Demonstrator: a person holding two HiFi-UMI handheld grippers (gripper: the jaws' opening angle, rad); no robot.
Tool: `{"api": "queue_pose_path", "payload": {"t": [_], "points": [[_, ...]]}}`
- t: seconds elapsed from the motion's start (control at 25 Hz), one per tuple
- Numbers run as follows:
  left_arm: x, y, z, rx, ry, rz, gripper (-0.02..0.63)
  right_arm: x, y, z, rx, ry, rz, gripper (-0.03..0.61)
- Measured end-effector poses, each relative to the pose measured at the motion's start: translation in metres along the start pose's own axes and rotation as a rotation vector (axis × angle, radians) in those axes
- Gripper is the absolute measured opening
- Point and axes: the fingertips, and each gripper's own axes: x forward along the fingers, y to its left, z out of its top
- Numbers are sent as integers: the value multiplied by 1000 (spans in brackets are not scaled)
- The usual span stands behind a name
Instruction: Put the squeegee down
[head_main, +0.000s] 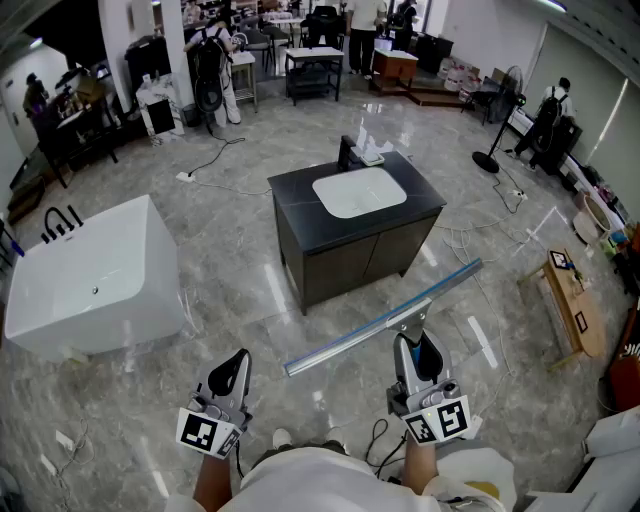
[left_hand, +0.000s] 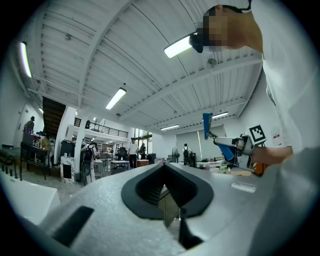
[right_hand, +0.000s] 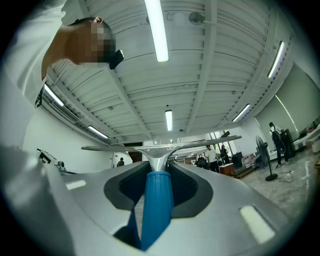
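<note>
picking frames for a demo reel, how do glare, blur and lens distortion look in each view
Head view: strong fisheye bend, white light streaks glaring on the glossy grey marble floor. Left gripper view: dark round vignette, near body of the grey left gripper soft. Right gripper view: long white ceiling tube light blown out, blue-handled metal squeegee clearly readable.

The squeegee (head_main: 385, 322) has a smooth blue handle, plastic by the look of it, and a bright, polished metal neck and bar. The right tool (head_main: 417, 345) has a matt grey shell. Glossy veined tile covers the floor (head_main: 230, 220); the bathtub (head_main: 90, 285) gleams smooth white.
</note>
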Motion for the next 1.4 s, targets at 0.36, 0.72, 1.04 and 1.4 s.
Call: {"api": "queue_pose_path", "payload": {"t": [0.36,0.72,1.04,1.4], "points": [[4,-6,1,3,-9,-6,-5,-5,-10,-1,1,3,-18,133],[3,-6,1,6,-13,-11,-4,-6,-6,2,21,-26,-11,135],[3,-7,1,6,-7,-1,-4,-7,-9,0,21,-16,-10,135],[0,-17,5,9,-15,-1,-4,-17,-12,5,18,-18,-17,135]]}}
